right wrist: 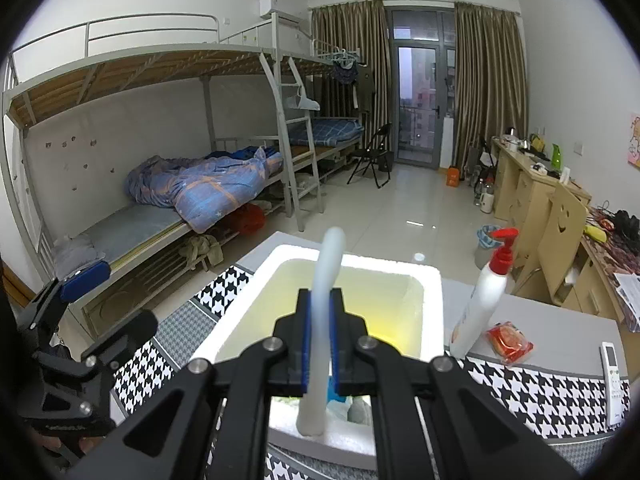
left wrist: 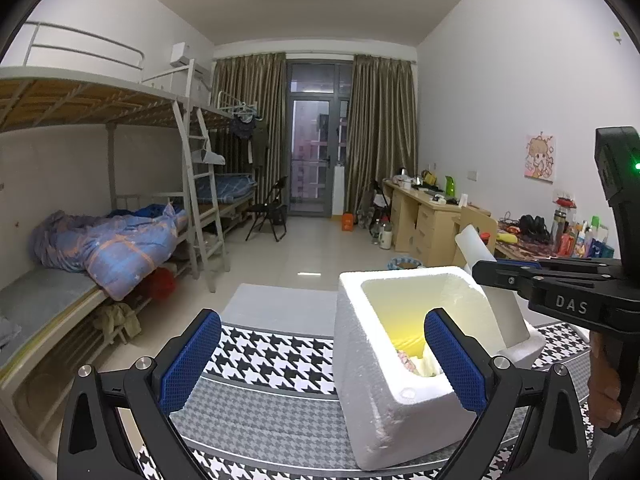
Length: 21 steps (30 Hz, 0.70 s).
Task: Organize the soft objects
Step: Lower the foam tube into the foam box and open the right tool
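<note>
Right gripper: clenched on white foam lid, above foam box.
Left gripper: released, straddling the box wall.
Risk: thin lid may slip or snap.

White foam sheet held over an open foam box

In the right wrist view we see a thin, pale, translucent-white foam sheet edge-on at the centre of the frame, standing nearly upright with its top curling over to the right and its lower end reaching the box's near rim. In the left wrist view the same sheet shows as a flat white panel at centre right, leaning behind the box's far wall. The box is white polystyrene, thick-walled, lidless, its inside glowing yellowish; it sits at lower centre on the houndstooth-covered surface. Inside, near the bottom, we make out some soft items, too hidden to identify.
</note>
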Motion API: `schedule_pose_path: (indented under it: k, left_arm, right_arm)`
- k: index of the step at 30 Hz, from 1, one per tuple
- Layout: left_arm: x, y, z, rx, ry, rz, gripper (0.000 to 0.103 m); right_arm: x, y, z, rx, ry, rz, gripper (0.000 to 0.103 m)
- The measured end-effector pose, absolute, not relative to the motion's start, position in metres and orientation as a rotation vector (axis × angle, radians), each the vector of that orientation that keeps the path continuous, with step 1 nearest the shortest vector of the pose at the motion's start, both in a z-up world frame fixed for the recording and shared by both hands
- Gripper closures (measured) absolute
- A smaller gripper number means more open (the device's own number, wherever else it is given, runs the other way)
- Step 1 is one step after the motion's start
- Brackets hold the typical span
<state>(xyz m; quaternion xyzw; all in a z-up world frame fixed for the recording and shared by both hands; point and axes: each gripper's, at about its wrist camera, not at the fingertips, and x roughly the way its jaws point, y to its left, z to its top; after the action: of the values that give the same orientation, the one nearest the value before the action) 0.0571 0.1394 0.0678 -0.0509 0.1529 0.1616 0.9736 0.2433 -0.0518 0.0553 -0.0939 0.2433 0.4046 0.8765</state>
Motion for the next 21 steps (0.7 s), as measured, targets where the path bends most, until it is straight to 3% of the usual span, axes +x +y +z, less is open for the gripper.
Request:
schedule_pose_path:
  k: [2,5,7,9,21]
  left_arm:
    - [0.057,0.141,0.067,-0.105,0.309,0.329,0.001]
    - [0.056,0.14,0.066,-0.106,0.313,0.329,0.001]
    - [0.056,0.142,0.064,-0.114,0.318,0.329,0.001]
    - [0.058,0.141,0.064,-0.114,0.321,0.331,0.001]
    - [0.054,0.138,0.068,-0.11,0.31,0.323,0.001]
  right_arm:
    - [0.246,-0.049,0.053,-0.189,0.525,0.852,0.094]
    - [0.248,-0.044,0.05,-0.206,0.537,0.858,0.083]
    - [0.247,-0.042,0.049,-0.224,0.532,0.853,0.073]
    - [0.243,-0.042,0.05,-0.232,0.513,0.844,0.051]
    - [0.238,-0.063,0.058,-0.193,0.476,0.834,0.036]
